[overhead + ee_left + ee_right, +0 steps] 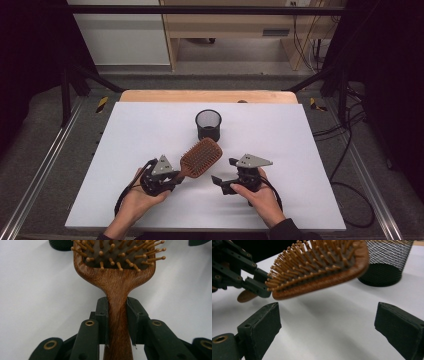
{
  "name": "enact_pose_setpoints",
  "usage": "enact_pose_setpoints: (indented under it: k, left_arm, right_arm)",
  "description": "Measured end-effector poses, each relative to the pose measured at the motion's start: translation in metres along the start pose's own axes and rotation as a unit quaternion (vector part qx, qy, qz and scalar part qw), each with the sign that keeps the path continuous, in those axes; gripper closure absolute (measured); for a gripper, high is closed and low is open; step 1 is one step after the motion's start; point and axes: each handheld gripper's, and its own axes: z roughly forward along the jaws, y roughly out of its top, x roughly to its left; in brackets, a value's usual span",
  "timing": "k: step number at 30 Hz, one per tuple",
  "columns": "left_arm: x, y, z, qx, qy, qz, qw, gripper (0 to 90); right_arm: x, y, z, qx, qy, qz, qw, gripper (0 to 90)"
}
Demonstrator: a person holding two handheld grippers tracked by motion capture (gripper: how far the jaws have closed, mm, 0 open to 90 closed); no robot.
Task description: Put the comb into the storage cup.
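Observation:
A wooden paddle hairbrush (201, 157) with bristles facing up is held just above the white table. My left gripper (172, 178) is shut on its handle (117, 315); both pads press the wood, and the brush head (117, 255) points away toward the mesh cup. In the right gripper view the brush (319, 267) hovers tilted, its shadow on the table below. My right gripper (222, 172) stands open and empty to the right of the brush, its jaws wide apart (327, 327).
A black wire-mesh cup (208, 125) stands upright behind the brush head, also in the right gripper view (387, 262). The white tabletop (300, 135) has bare room left and right. A wooden strip edges the far side.

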Motion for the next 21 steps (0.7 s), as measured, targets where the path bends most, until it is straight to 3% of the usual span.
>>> enact_pose_setpoints:
  k: [9, 11, 21]
  left_arm:
    - [-0.006, 0.005, 0.001, -0.011, -0.007, 0.002, 0.9999, 72.7]
    - [-0.007, 0.006, 0.001, -0.013, -0.008, 0.002, 0.9999, 72.7]
    - [-0.009, 0.008, 0.005, -0.017, -0.011, 0.003, 0.9998, 72.7]
  right_arm:
    - [0.000, 0.010, 0.011, -0.021, 0.025, 0.037, 0.9988, 8.1]
    - [-0.001, 0.013, 0.014, -0.031, 0.038, 0.055, 0.9973, 9.5]
    - [-0.003, 0.017, 0.019, -0.040, 0.054, 0.071, 0.9952, 11.0]
